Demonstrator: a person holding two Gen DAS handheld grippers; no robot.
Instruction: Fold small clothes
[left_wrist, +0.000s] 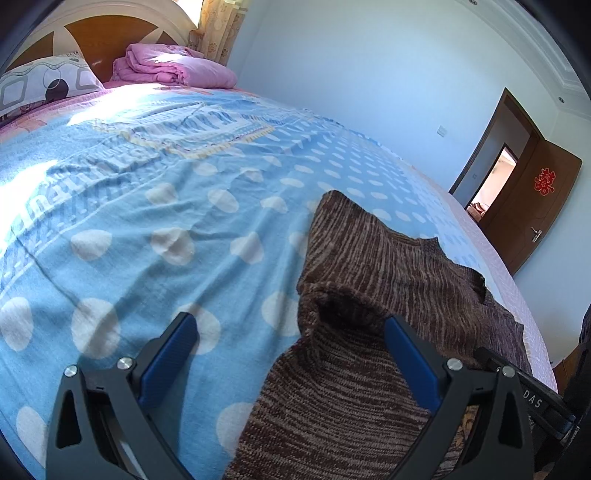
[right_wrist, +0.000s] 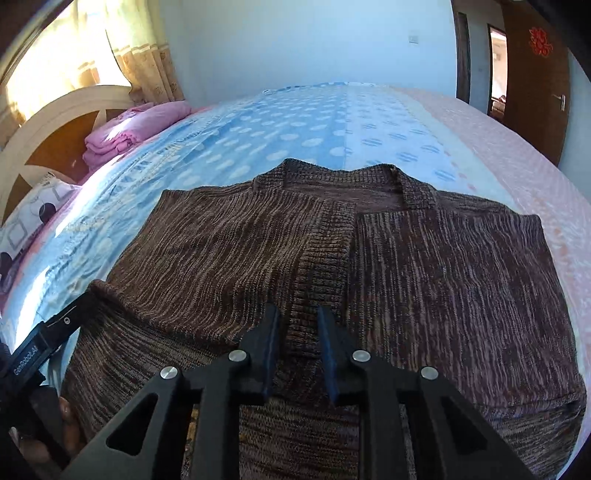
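A brown knitted cardigan (right_wrist: 424, 266) lies flat on the bed, collar at the far side, ribbed front band down its middle. Its left sleeve is folded across the bottom. My right gripper (right_wrist: 298, 321) hovers over the ribbed band, jaws a narrow gap apart with the band showing between them; whether they pinch it I cannot tell. My left gripper (left_wrist: 291, 332) is open wide over the cardigan's left edge (left_wrist: 351, 295), where the folded sleeve forms a raised hump. It also shows at the right wrist view's left edge (right_wrist: 55, 325).
The bed has a blue sheet with white dots (left_wrist: 166, 229). A folded pink blanket (left_wrist: 173, 66), a patterned pillow (left_wrist: 40, 81) and the wooden headboard (left_wrist: 110, 33) are at the far end. A brown door (left_wrist: 535, 206) stands open to the right.
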